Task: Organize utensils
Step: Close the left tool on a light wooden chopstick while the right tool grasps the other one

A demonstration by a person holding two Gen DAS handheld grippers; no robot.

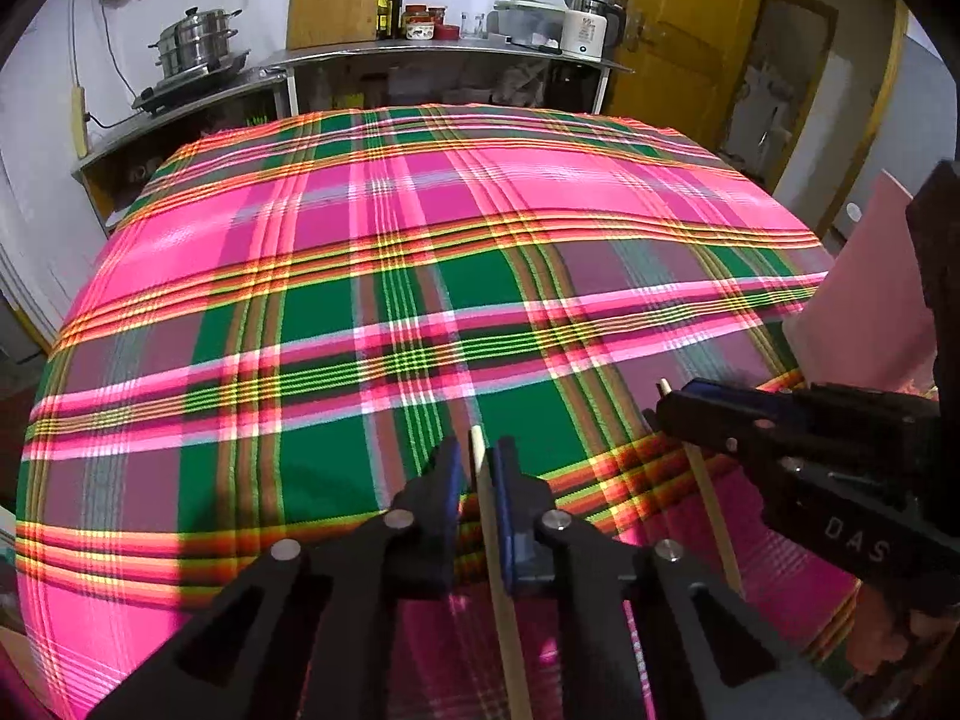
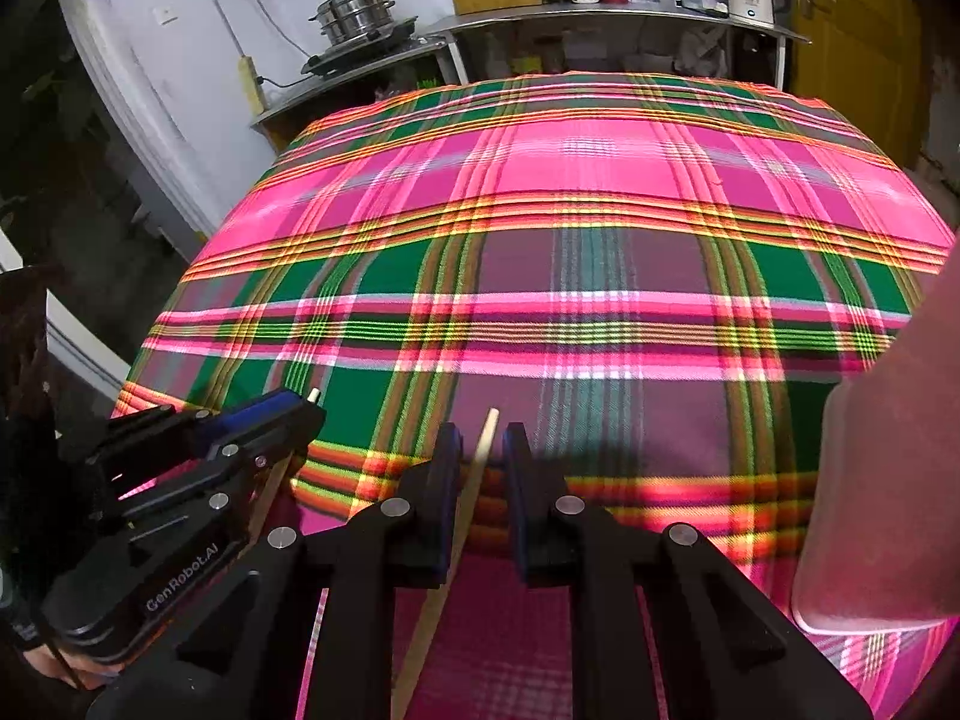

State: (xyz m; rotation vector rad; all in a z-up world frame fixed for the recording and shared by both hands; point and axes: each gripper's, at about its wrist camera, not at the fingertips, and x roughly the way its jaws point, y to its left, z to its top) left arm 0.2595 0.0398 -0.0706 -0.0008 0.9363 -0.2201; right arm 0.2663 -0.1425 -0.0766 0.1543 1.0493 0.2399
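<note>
Two pale wooden chopsticks lie on the plaid tablecloth point(image 1: 420, 276) near its front edge. My left gripper point(image 1: 478, 450) is shut on one chopstick point(image 1: 493, 546), whose tip pokes out just past the blue pads. In the right wrist view this gripper point(image 2: 306, 405) sits at the lower left with the stick's tip showing. My right gripper point(image 2: 483, 438) stands open around the other chopstick point(image 2: 471, 492), with a gap between the stick and the right pad. From the left wrist view, the right gripper point(image 1: 666, 402) straddles that chopstick point(image 1: 714, 504).
A pink container point(image 2: 888, 480) stands at the table's right edge, close to the right gripper. Behind the table, metal shelves point(image 1: 432, 51) carry a steamer pot point(image 1: 195, 36), bottles, jars and a kettle point(image 1: 585, 30). A yellow door point(image 1: 678, 18) is at the back right.
</note>
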